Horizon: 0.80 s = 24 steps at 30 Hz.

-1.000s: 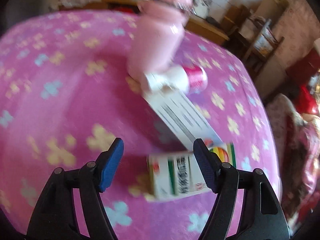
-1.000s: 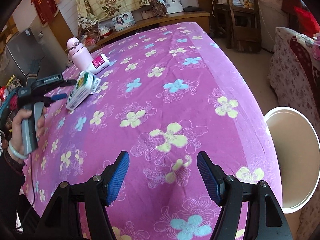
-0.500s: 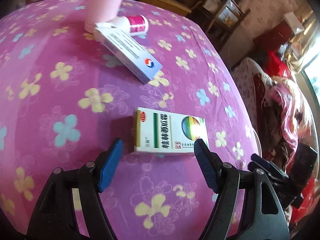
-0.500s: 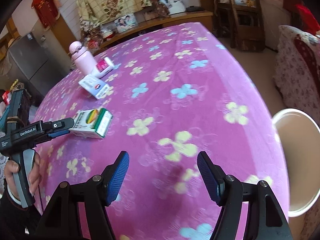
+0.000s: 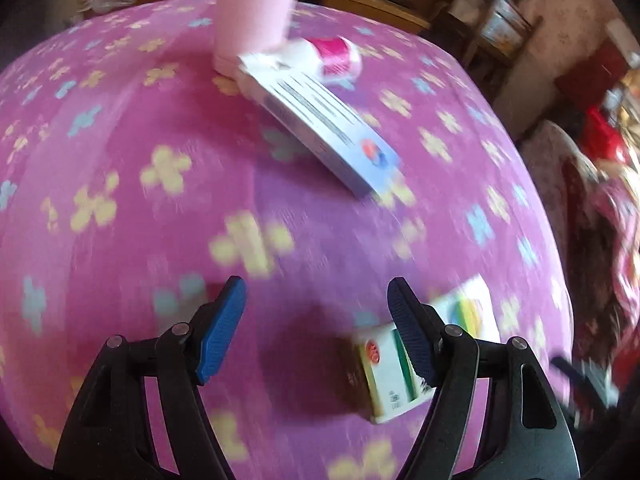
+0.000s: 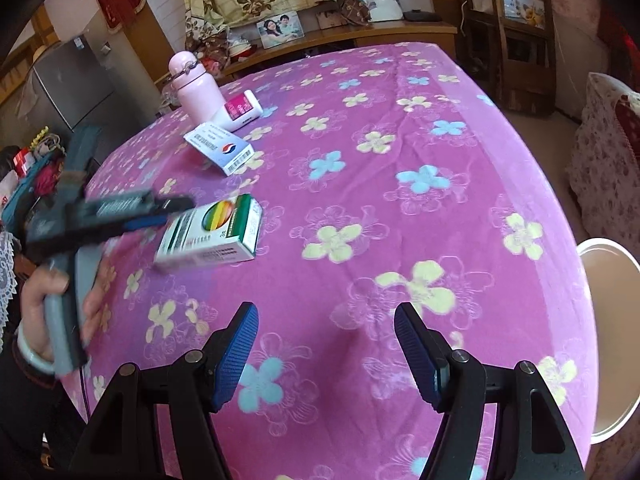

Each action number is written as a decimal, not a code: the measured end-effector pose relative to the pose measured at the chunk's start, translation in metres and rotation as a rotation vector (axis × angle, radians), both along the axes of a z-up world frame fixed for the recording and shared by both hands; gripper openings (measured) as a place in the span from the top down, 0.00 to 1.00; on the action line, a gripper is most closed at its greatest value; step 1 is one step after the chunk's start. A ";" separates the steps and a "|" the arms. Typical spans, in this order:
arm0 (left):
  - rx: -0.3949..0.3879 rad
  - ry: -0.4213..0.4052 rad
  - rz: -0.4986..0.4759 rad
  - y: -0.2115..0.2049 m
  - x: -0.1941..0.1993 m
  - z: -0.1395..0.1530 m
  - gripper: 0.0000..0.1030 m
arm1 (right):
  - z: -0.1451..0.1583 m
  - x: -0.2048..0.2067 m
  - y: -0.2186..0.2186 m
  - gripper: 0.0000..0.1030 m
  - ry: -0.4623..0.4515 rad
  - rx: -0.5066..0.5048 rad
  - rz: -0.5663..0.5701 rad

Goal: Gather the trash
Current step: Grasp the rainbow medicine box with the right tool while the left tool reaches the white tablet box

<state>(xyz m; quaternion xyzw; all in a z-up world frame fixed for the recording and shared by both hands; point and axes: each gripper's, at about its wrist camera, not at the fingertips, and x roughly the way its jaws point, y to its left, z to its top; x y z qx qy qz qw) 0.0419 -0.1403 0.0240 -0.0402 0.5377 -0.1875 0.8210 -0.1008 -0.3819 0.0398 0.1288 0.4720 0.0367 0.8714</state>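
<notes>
Green-and-white cardboard medicine box (image 6: 210, 230) looks light and crushable; left gripper (image 5: 316, 328), jaws wide and empty, should pinch its long sides gently.

The left gripper (image 5: 316, 328) hangs with its jaws spread wide, blue pads (image 5: 220, 332) facing each other and nothing between them. Seen from the right wrist, it (image 6: 172, 210) juts out level, its tips blurred, so their exact spacing there is hard to read. The left hand (image 6: 52, 312) wraps the grey handle below and behind the claw, wrist ringed by a pale bangle. The right gripper (image 6: 326, 354) is likewise spread apart, its ribbed blue pads (image 6: 236, 356) empty, black arms angled inward toward the lens.
</notes>
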 end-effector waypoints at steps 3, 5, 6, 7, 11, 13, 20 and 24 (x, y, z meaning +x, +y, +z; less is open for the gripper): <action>-0.040 0.035 -0.088 -0.004 -0.037 0.001 0.30 | 0.001 -0.003 -0.009 0.34 -0.008 0.019 -0.027; -0.050 0.038 -0.141 -0.009 -0.055 0.002 0.30 | 0.000 -0.002 -0.011 0.34 -0.006 0.035 -0.049; -0.048 0.032 -0.147 -0.010 -0.060 0.004 0.30 | 0.000 -0.002 -0.012 0.34 -0.004 0.047 -0.056; -0.058 0.021 -0.138 -0.008 -0.062 0.006 0.30 | 0.001 -0.001 -0.010 0.34 -0.006 0.060 -0.053; -0.070 -0.016 -0.038 0.004 -0.039 0.016 0.30 | 0.004 0.005 0.002 0.34 -0.002 0.055 -0.007; -0.119 -0.043 0.057 0.012 -0.019 0.024 0.30 | 0.008 0.006 0.005 0.34 -0.019 0.042 -0.006; -0.192 -0.047 0.340 0.006 0.050 0.015 0.29 | 0.000 0.006 0.001 0.32 -0.009 0.068 -0.010; -0.110 -0.055 0.417 -0.016 0.075 0.003 0.29 | -0.005 0.004 -0.004 0.31 -0.008 0.073 -0.003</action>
